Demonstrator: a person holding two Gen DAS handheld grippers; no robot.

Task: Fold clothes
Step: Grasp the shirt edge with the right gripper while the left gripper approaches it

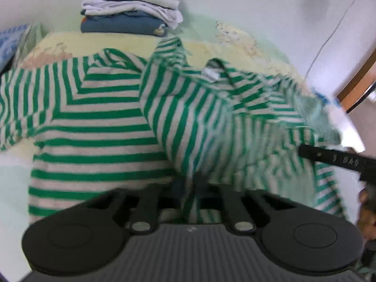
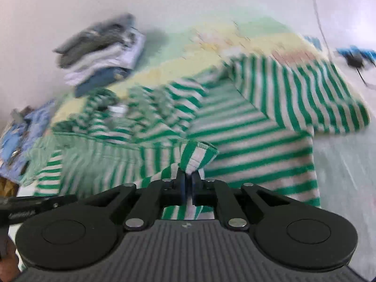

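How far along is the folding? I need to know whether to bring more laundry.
Done: a stack of folded clothes sits at the far end of the bedsheet. In hand: the green striped shirt, part folded, with both the left gripper and right gripper pinching its fabric. Left: finishing this shirt's folds and stacking it; a blue heap looks unfolded.

Folded stack (image 1: 131,4) behind shirt (image 1: 98,129)

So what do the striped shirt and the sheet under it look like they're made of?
Striped shirt: looks like soft knit jersey, matte, probably cotton; it drapes limply and the cuff shows a stitched hem. Sheet: thin woven printed fabric, matte, likely cotton; it lies flat with faint pastel prints.
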